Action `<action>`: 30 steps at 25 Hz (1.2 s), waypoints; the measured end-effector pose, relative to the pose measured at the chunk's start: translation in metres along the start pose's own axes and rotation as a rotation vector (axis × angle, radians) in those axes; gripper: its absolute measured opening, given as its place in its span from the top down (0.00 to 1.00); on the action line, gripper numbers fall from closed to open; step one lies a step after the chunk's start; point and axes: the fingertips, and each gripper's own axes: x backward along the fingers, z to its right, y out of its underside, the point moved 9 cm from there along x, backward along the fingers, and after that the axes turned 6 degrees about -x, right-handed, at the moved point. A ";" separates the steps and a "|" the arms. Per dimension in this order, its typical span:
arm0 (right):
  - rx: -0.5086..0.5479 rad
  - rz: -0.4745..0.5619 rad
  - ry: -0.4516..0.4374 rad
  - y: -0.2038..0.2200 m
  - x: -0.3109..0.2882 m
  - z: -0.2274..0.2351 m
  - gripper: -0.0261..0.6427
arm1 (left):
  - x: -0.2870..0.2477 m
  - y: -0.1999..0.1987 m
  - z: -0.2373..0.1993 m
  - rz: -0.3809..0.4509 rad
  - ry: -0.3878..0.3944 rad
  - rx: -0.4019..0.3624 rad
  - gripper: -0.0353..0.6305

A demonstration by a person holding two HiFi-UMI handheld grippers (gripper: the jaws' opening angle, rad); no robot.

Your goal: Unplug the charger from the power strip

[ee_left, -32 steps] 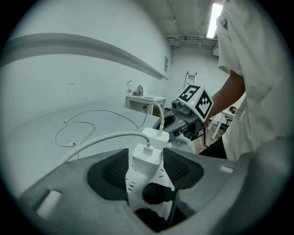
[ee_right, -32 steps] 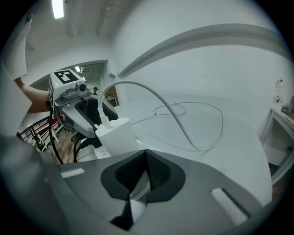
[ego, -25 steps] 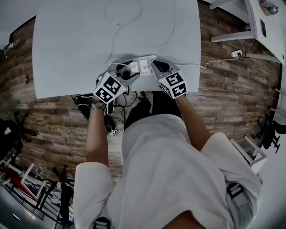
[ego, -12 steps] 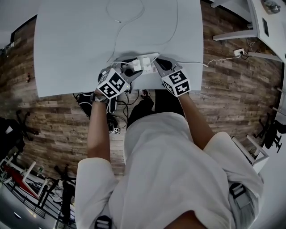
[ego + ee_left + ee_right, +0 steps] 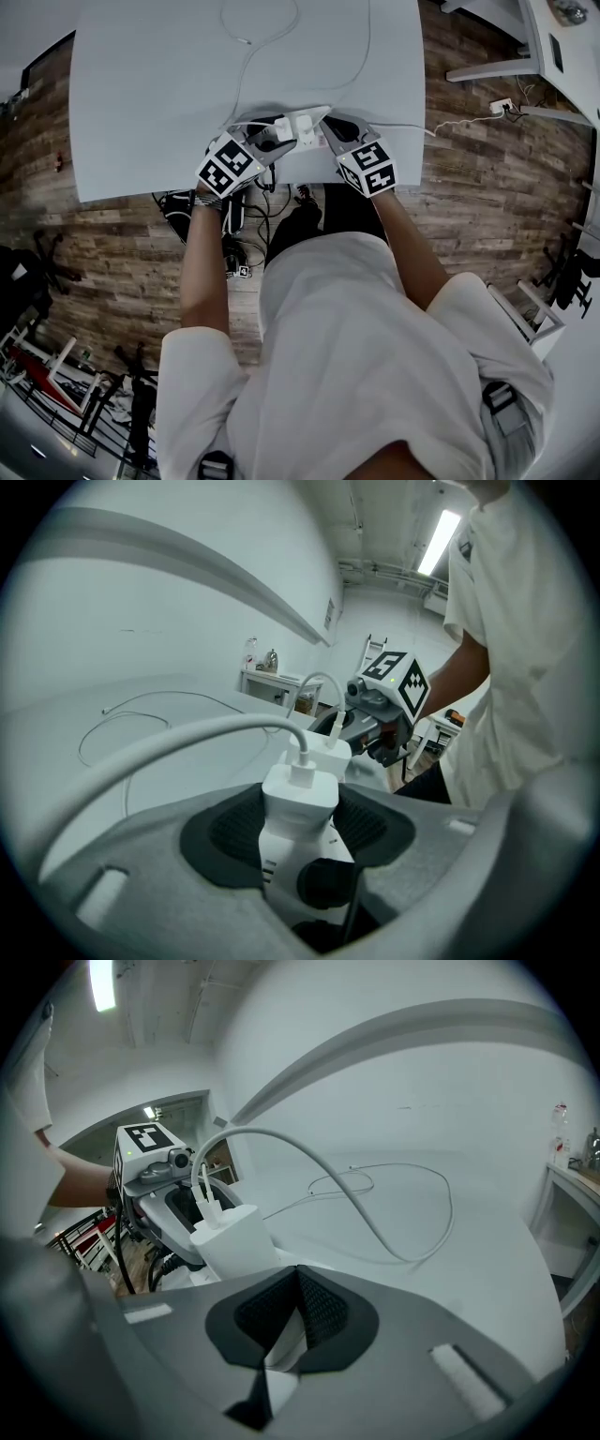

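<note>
On the near edge of the white table (image 5: 141, 94) lies a white power strip (image 5: 307, 127) between my two grippers. In the left gripper view a white charger (image 5: 300, 794) with its white cable stands on the strip (image 5: 279, 862). My left gripper (image 5: 300, 827) is shut on that charger, a black pad against each side. A second white charger (image 5: 330, 752) is plugged in just beyond it. A black plug (image 5: 323, 883) sits nearest the left gripper's camera. My right gripper (image 5: 298, 1316) is shut on the strip's other end (image 5: 281, 1358), with the chargers (image 5: 234, 1241) just ahead.
White cables (image 5: 272, 37) loop across the table's far half. Another cable runs off the right edge to a floor outlet (image 5: 497, 111). Black cables (image 5: 234, 211) hang under the table's near edge. Chairs and a second table (image 5: 525, 56) stand at the right.
My left gripper has edged slightly farther in along the strip. The right gripper has kept still on the strip.
</note>
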 end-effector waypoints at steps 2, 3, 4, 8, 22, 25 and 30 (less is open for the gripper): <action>0.001 -0.006 -0.001 -0.001 0.000 0.000 0.96 | -0.001 0.000 0.000 0.000 -0.010 -0.004 0.59; 0.002 -0.007 0.000 -0.001 0.000 0.000 0.96 | -0.001 0.000 0.000 -0.001 -0.014 -0.011 0.59; 0.002 -0.007 0.001 -0.001 -0.001 0.000 0.96 | 0.000 0.000 0.001 -0.003 -0.018 -0.021 0.59; -0.004 0.003 0.002 -0.001 0.000 0.000 0.96 | 0.001 -0.003 0.005 -0.016 -0.033 -0.085 0.60; 0.008 0.008 0.003 0.001 0.001 -0.001 0.96 | 0.000 -0.001 0.015 -0.035 -0.075 -0.148 0.60; 0.015 0.008 0.006 0.001 0.000 -0.001 0.96 | 0.000 -0.002 0.011 -0.027 -0.062 -0.108 0.60; 0.026 0.012 -0.002 0.000 0.000 -0.002 0.96 | 0.002 -0.002 0.006 -0.013 -0.045 -0.051 0.60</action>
